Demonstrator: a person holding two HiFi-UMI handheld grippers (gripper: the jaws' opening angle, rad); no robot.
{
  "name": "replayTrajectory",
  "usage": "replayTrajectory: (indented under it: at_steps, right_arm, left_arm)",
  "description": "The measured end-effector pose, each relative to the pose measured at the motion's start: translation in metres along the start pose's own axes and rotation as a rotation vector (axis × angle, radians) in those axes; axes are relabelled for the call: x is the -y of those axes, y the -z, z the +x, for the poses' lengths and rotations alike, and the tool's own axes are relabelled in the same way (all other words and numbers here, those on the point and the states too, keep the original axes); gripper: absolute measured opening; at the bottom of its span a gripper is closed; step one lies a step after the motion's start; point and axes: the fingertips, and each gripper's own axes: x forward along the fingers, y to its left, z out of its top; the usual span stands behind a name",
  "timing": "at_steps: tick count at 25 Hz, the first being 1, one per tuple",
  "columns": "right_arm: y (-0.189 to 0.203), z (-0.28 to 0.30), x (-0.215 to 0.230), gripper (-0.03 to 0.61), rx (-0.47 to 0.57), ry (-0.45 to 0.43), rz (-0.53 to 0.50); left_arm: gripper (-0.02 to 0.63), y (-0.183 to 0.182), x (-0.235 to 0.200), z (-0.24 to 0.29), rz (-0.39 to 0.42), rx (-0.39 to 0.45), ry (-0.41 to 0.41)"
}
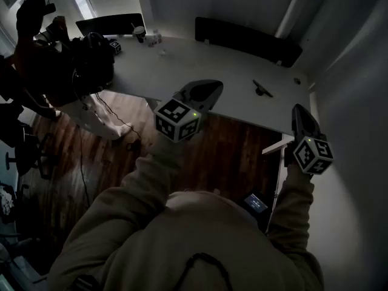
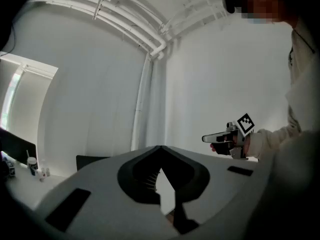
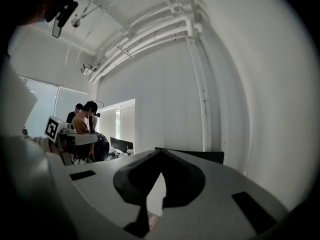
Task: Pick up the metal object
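A small dark object (image 1: 262, 90) lies on the white table (image 1: 200, 62) near its right end; it is too small and dim to tell the material. My left gripper (image 1: 209, 90) is held over the table's near edge, left of that object, with its jaws together and nothing between them. My right gripper (image 1: 301, 115) hangs off the table's right corner, beside the wall, also shut and empty. In the left gripper view the shut left gripper (image 2: 160, 148) points at a bare wall, and the right gripper (image 2: 220, 137) shows at the right. In the right gripper view the right gripper (image 3: 160, 150) is shut too.
Two dark chair backs (image 1: 245, 41) (image 1: 112, 24) stand behind the table. A cup (image 1: 139, 33), small bottles and a marker cube (image 1: 115, 46) sit at its far left. A seated person (image 1: 57, 59) is at the left. Cables (image 1: 109, 117) trail over the wooden floor. A white wall (image 1: 357, 102) closes the right side.
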Motion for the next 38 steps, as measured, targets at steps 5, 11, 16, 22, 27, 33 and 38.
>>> replayTrajectory:
  at_steps: [5, 11, 16, 22, 27, 33, 38]
  right_arm:
    - [-0.001, 0.002, 0.001, 0.017, -0.002, -0.007, 0.0]
    - [-0.001, 0.005, 0.003, 0.017, 0.006, -0.006, -0.003]
    - [-0.004, 0.003, -0.004, 0.018, 0.008, -0.031, -0.048]
    - [0.002, 0.002, 0.01, 0.018, 0.014, -0.04, -0.03]
    - [0.005, 0.002, 0.017, 0.018, 0.004, -0.067, -0.015]
    - [0.029, -0.008, 0.02, 0.018, -0.022, -0.113, 0.018]
    - [0.04, -0.014, 0.038, 0.018, -0.032, -0.13, 0.025]
  left_arm:
    - [0.0, -0.003, 0.003, 0.005, 0.011, 0.001, 0.003]
    - [0.0, -0.005, 0.003, 0.007, 0.018, 0.004, 0.001]
    - [0.0, -0.002, 0.002, 0.004, 0.005, 0.007, -0.004]
    - [0.0, 0.002, 0.005, 0.011, 0.043, 0.011, -0.029]
    - [0.0, 0.011, 0.014, 0.022, 0.028, -0.014, -0.027]
    - [0.0, 0.016, 0.014, 0.022, 0.024, -0.037, -0.057]
    - [0.0, 0.021, 0.018, 0.029, 0.025, -0.046, -0.067]
